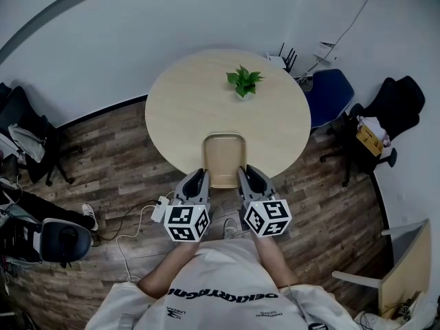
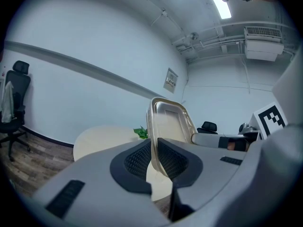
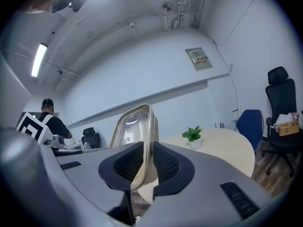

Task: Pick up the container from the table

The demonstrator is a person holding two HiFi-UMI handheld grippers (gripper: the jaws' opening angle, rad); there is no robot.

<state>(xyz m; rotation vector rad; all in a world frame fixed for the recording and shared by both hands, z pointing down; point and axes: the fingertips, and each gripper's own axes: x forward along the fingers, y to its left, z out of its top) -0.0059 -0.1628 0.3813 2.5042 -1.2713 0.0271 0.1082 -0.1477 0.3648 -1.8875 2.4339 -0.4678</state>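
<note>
Container (image 1: 224,158): a tan, shallow tray with rounded corners, its long side pointing away from the person. It is carried between the two tongs. The far part hangs above the near edge of the counter (image 1: 185,115), and the near end reaches past that edge, over the floor (image 1: 117,157).
Left tongs (image 2: 154,161): the jaws stand a narrow gap apart and are clamped on the container's left rim. The black ribbed pads (image 2: 137,161) press the rim from both sides.
Right tongs (image 3: 146,162): these are closed the same way on the right rim, with the thin rim pinched between the dark pads (image 3: 163,163).
Height: in both gripper views the container stands out against the wall, higher than the counter top, so it looks lifted clear.
Counter: round, pale wood.
Plant (image 1: 244,82): small and green in a white pot, on the far side of the counter, well apart from the container.
Blue chair (image 1: 330,95): just right of the counter.
Cable (image 1: 134,229): white, lying on the floor left of the left tongs.
</note>
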